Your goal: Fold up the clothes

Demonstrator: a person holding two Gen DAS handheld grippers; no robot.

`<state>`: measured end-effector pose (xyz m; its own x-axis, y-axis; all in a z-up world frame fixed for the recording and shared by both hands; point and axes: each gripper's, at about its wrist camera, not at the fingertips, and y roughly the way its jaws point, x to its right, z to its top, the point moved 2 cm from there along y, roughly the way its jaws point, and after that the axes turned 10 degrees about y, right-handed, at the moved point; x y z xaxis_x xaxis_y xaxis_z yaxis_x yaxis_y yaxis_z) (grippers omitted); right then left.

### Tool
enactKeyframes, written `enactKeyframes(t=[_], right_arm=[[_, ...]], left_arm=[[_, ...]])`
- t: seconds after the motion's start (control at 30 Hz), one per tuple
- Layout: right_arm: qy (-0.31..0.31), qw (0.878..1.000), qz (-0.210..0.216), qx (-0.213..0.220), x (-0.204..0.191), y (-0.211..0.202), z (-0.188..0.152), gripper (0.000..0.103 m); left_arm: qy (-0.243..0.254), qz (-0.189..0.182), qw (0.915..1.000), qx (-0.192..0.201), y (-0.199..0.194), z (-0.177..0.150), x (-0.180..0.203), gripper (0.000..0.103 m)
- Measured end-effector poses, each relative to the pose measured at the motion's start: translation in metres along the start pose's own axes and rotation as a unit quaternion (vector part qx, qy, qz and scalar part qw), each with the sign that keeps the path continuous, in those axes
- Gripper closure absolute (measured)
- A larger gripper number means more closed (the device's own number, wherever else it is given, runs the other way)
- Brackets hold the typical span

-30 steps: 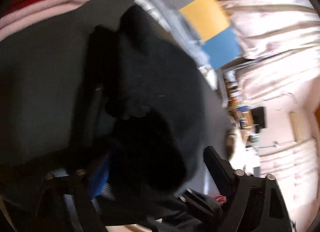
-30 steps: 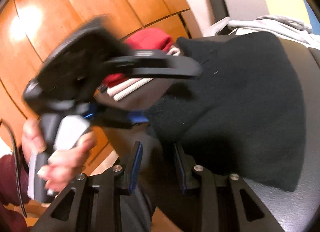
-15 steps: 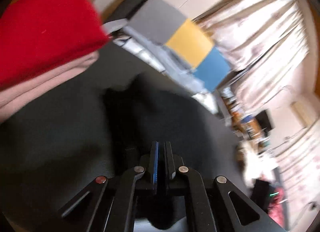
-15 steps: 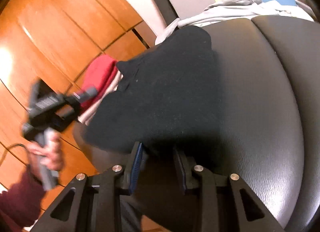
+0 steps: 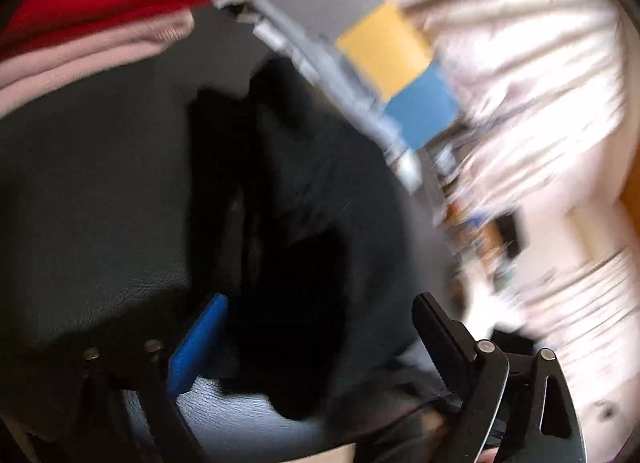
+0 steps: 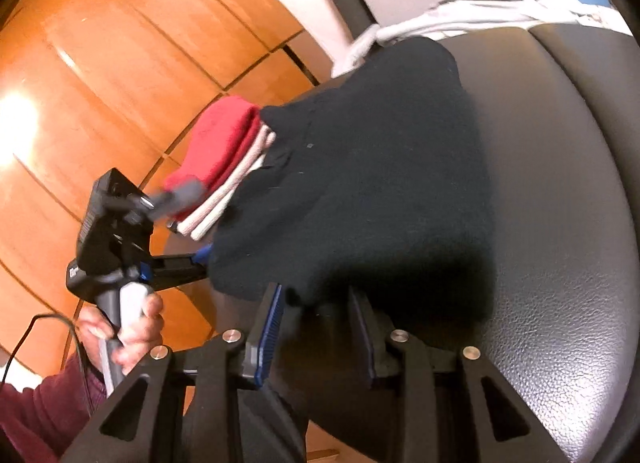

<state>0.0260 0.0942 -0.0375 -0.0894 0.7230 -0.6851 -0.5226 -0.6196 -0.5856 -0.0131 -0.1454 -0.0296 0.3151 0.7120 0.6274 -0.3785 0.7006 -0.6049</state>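
Left gripper [image 5: 320,327] jaws opening, spread wide, pointing downward; right gripper [image 6: 318,303] jaws part-open and opening slightly, pad contact unclear; hand [image 6: 124,327] gripping left handle.

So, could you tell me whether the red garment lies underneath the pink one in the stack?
No, the red garment lies on top of the pink one.

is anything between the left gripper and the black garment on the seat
Nothing visible. The left gripper has its jaws opening right around the near edge of the black garment, with the cloth between them. The red and pink folded stack lies beyond, off to the side.
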Motion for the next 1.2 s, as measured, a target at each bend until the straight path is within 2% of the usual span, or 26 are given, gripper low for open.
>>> enactKeyframes(t=[0.03, 0.07, 0.1, 0.17, 0.23, 0.3, 0.37, 0.43, 0.47, 0.57, 0.67, 0.77, 0.8, 0.83, 0.93, 0.97, 1.07, 1.13, 1.2], right_arm=[[0.007, 1.0, -0.002, 0.002, 0.002, 0.003, 0.003, 0.07], [0.01, 1.0, -0.008, 0.006, 0.003, 0.003, 0.004, 0.069], [0.012, 1.0, -0.015, 0.011, 0.004, 0.002, 0.005, 0.07], [0.006, 0.999, -0.033, 0.023, 0.006, -0.004, 0.004, 0.07], [-0.009, 0.997, -0.067, 0.026, 0.01, -0.01, 0.005, 0.07], [-0.025, 0.995, -0.091, 0.016, 0.015, -0.009, 0.006, 0.072], [-0.031, 0.995, -0.095, 0.007, 0.016, -0.008, 0.006, 0.072], [-0.034, 0.995, -0.098, 0.003, 0.015, -0.006, 0.007, 0.072], [-0.029, 0.995, -0.097, 0.005, 0.016, -0.007, 0.007, 0.072], [-0.014, 0.996, -0.085, 0.008, 0.02, -0.007, 0.007, 0.072], [0.012, 0.997, -0.07, 0.005, 0.026, -0.014, 0.01, 0.072], [0.043, 0.998, -0.04, 0.003, 0.025, -0.026, 0.01, 0.07], [0.034, 0.999, -0.021, 0.002, 0.02, -0.032, 0.008, 0.069], [0.018, 1.0, -0.012, -0.003, 0.015, -0.038, 0.006, 0.069], [-0.032, 0.999, 0.0, 0.0, -0.002, -0.055, 0.002, 0.069], [-0.045, 0.999, -0.004, 0.01, -0.006, -0.06, 0.004, 0.069], [-0.066, 0.996, -0.026, 0.056, -0.01, -0.067, 0.022, 0.07], [-0.081, 0.994, -0.041, 0.06, -0.012, -0.058, 0.029, 0.071], [-0.097, 0.992, -0.056, 0.052, -0.014, -0.042, 0.033, 0.075]], left_arm=[[0.006, 0.016, 0.9997, -0.017, 0.008, 0.001, 0.002, 0.074], [0.004, 0.02, 0.9995, -0.023, 0.012, 0.003, 0.004, 0.086], [0.002, 0.011, 0.9997, -0.02, 0.012, 0.005, 0.007, 0.092], [0.002, -0.025, 0.9997, 0.004, 0.001, 0.014, 0.018, 0.093], [0.017, -0.047, 0.9977, 0.045, -0.021, 0.028, 0.031, 0.094], [0.045, -0.028, 0.9963, 0.068, -0.036, 0.044, 0.04, 0.096], [0.076, 0.02, 0.9944, 0.07, -0.037, 0.052, 0.038, 0.096], [0.089, 0.07, 0.9924, 0.048, -0.021, 0.048, 0.019, 0.096], [0.087, 0.082, 0.9922, 0.036, -0.011, 0.044, 0.009, 0.096], [0.053, 0.061, 0.9966, 0.013, 0.013, 0.026, -0.015, 0.096], [0.02, 0.022, 0.9992, 0.028, 0.008, 0.012, -0.013, 0.094], [0.024, 0.049, 0.9978, 0.037, 0.001, 0.011, -0.015, 0.079], [0.02, 0.063, 0.9968, 0.046, -0.005, 0.012, -0.016, 0.063], [0.017, 0.077, 0.9954, 0.054, -0.011, 0.013, -0.018, 0.058], [0.014, 0.13, 0.9862, 0.102, -0.04, 0.009, -0.018, 0.058], [0.025, 0.145, 0.9818, 0.12, -0.049, 0.008, -0.012, 0.058], [0.107, 0.161, 0.9663, 0.169, -0.058, 0.014, 0.031, 0.058], [0.167, 0.151, 0.9599, 0.167, -0.043, 0.017, 0.061, 0.052], [0.217, 0.136, 0.9567, 0.137, -0.02, 0.018, 0.073, 0.052]])
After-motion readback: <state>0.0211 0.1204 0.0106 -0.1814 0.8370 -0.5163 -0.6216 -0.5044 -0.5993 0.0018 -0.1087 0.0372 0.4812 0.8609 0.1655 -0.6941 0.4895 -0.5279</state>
